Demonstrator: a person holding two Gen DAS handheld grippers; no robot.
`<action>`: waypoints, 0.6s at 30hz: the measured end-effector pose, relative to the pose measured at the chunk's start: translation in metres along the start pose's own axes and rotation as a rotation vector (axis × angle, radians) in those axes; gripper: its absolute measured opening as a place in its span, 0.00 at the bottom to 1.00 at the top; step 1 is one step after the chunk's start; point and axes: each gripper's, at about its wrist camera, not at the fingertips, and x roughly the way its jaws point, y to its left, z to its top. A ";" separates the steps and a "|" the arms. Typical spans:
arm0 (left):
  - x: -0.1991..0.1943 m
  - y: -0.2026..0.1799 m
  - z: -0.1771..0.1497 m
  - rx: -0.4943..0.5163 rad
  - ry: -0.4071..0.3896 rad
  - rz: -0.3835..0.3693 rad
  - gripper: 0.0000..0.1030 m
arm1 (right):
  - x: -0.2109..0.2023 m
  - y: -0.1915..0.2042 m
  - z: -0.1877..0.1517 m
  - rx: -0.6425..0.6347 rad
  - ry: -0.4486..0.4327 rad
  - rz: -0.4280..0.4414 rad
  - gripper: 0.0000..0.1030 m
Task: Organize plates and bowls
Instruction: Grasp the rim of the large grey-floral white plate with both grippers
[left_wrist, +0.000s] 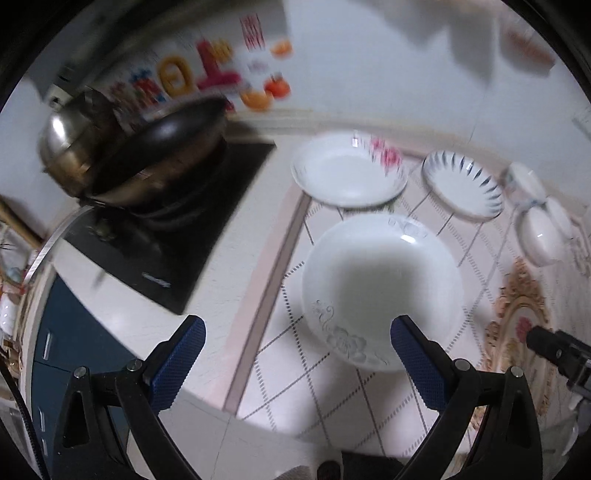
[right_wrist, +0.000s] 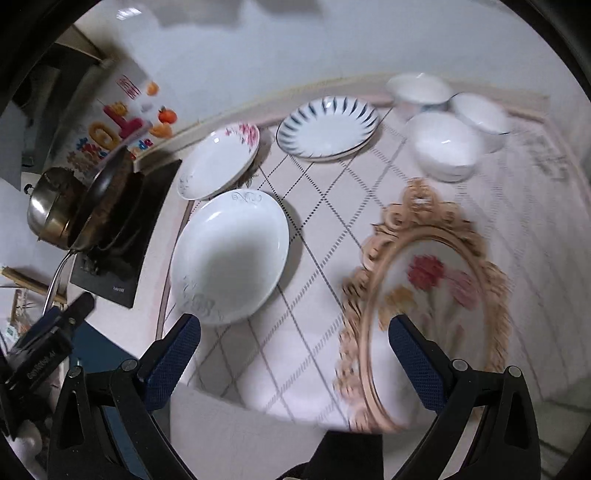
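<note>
A large white plate with grey flower trim (left_wrist: 380, 288) (right_wrist: 229, 258) lies on the checked mat. Behind it lie a white plate with pink flowers (left_wrist: 347, 173) (right_wrist: 218, 158) and a plate with blue rays (left_wrist: 461, 184) (right_wrist: 327, 127). Three white bowls (left_wrist: 539, 236) (right_wrist: 443, 146) stand together at the back right. An oval tray with a gold ornate rim and painted flowers (right_wrist: 424, 295) (left_wrist: 517, 325) lies at the front right. My left gripper (left_wrist: 297, 350) is open and empty, above the large plate's near edge. My right gripper (right_wrist: 293, 349) is open and empty, above the mat beside the oval tray.
A black pan (left_wrist: 159, 147) (right_wrist: 103, 199) and a steel pot (left_wrist: 70, 144) (right_wrist: 48, 206) sit on a black cooktop (left_wrist: 184, 251) at the left. A white wall with colourful stickers (left_wrist: 207, 70) runs behind. The counter's front edge (left_wrist: 221, 424) drops to a blue cabinet (left_wrist: 70, 332).
</note>
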 end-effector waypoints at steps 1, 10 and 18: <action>0.014 -0.002 0.003 0.002 0.026 -0.001 0.99 | 0.017 -0.002 0.010 0.000 0.018 0.005 0.99; 0.115 -0.002 0.033 -0.044 0.214 -0.066 0.70 | 0.126 -0.013 0.062 0.033 0.180 0.154 0.76; 0.150 0.004 0.033 -0.090 0.303 -0.148 0.35 | 0.179 -0.014 0.084 0.060 0.271 0.259 0.27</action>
